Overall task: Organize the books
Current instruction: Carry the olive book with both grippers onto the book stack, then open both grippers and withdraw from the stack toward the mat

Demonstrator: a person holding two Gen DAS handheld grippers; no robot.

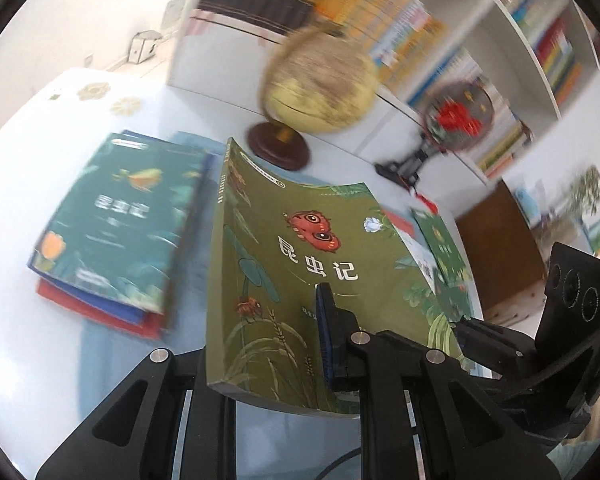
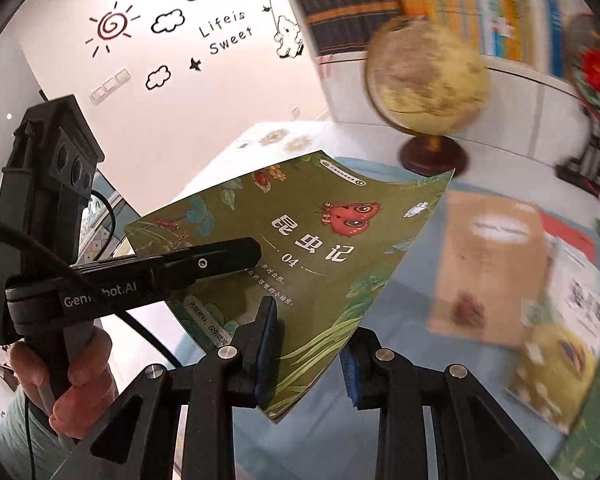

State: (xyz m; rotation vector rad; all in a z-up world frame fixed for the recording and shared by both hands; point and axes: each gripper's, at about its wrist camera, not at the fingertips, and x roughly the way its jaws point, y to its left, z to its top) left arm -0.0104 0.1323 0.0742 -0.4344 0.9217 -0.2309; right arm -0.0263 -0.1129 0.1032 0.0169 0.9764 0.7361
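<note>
Aloft — olive book point(image 1: 300, 248) between both grippers

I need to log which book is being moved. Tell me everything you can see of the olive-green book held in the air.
The olive-green paperback book shows a red moth, plants, white Chinese title and "04". It is closed, tilted and slightly bowed, lifted off the table. The left hand-held gripper and the right hand-held gripper each clamp its lower edge.

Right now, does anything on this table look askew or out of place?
The stack of books lies fanned, with blue and red covers sticking out unevenly under the teal one. The green book is bowed in mid-air between both claws.
</note>
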